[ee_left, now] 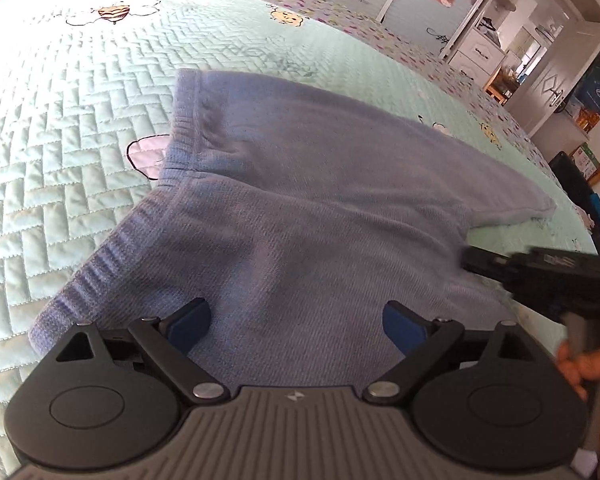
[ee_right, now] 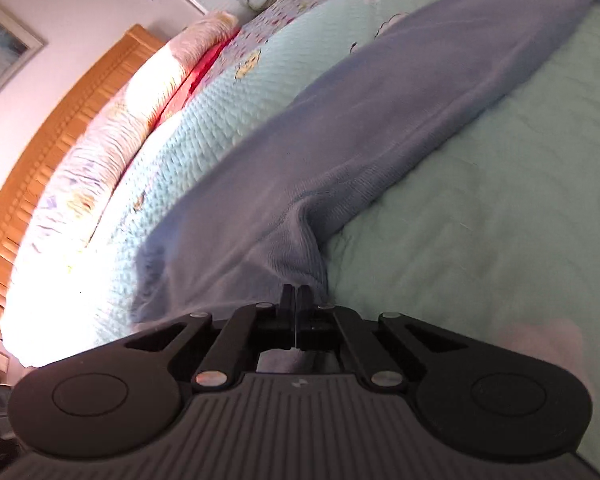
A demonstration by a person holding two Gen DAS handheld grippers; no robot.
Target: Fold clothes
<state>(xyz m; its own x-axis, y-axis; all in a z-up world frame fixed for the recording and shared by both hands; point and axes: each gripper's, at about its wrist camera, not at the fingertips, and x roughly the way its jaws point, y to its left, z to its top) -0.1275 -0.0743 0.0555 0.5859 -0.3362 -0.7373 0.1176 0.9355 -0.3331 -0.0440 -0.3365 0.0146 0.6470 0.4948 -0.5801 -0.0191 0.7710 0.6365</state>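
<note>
Blue knit trousers [ee_left: 300, 184] lie spread on a mint quilted bedspread [ee_left: 60, 140], waistband at the left, one leg running away to the right. My left gripper [ee_left: 298, 326] is open just above the near part of the cloth, blue pads wide apart, holding nothing. My right gripper [ee_right: 296, 294] is shut on an edge of the blue trousers [ee_right: 380, 120], pinching a ridge of fabric and lifting it slightly. The right gripper also shows at the right edge of the left wrist view [ee_left: 476, 260], at the garment's edge.
The bedspread [ee_right: 500, 200] carries cartoon prints. A pillow [ee_right: 140, 100] and a wooden headboard [ee_right: 60, 120] sit at the bed's head. White cabinets [ee_left: 512, 48] and shelves stand beyond the far side of the bed.
</note>
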